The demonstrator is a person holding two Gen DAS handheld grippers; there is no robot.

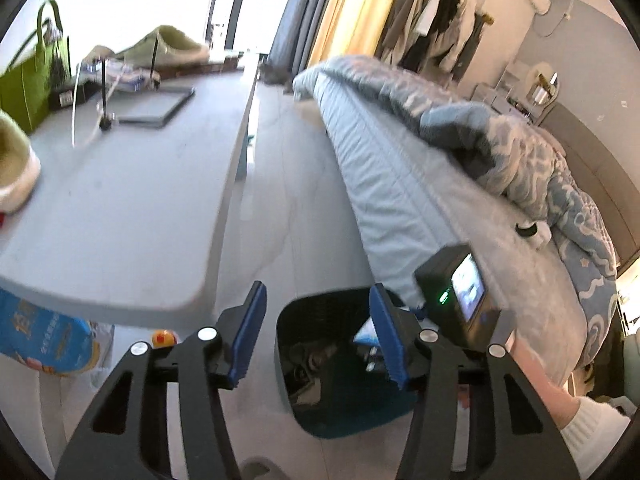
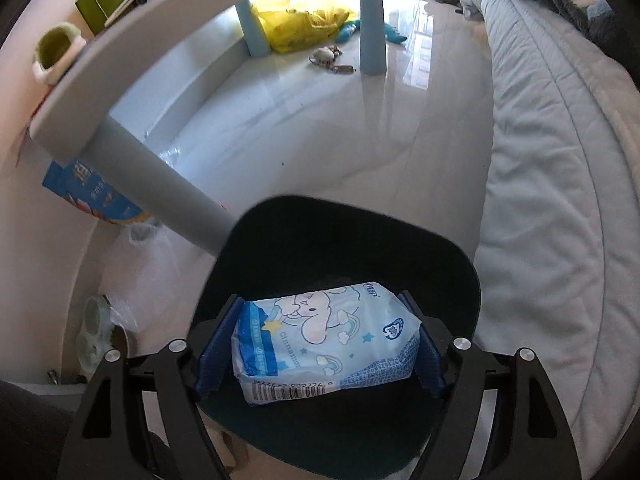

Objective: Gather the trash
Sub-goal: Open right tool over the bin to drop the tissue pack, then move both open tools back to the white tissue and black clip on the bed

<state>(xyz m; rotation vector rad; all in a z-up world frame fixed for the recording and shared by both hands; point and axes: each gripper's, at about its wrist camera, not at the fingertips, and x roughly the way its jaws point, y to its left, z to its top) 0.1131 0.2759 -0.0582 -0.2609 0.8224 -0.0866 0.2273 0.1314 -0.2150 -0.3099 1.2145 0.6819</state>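
Observation:
A dark bin (image 2: pixel 280 240) stands on the floor between the table and the bed; it also shows in the left wrist view (image 1: pixel 332 392) with scraps inside. My right gripper (image 2: pixel 320 344) is shut on a blue and white tissue pack (image 2: pixel 324 340) with a cartoon print, held right over the bin's mouth. My left gripper (image 1: pixel 316 340) is open and empty, above the bin's left side. The right gripper's camera body (image 1: pixel 460 296) shows in the left wrist view, with the tissue pack (image 1: pixel 366 334) partly hidden behind my blue finger.
A grey table (image 1: pixel 132 200) is on the left with a green bag (image 1: pixel 28 80), slippers and a tablet. A table leg (image 2: pixel 160 192) runs close to the bin. The bed (image 2: pixel 560 200) lies on the right. A yellow bag (image 2: pixel 304 28) lies on the floor under the table.

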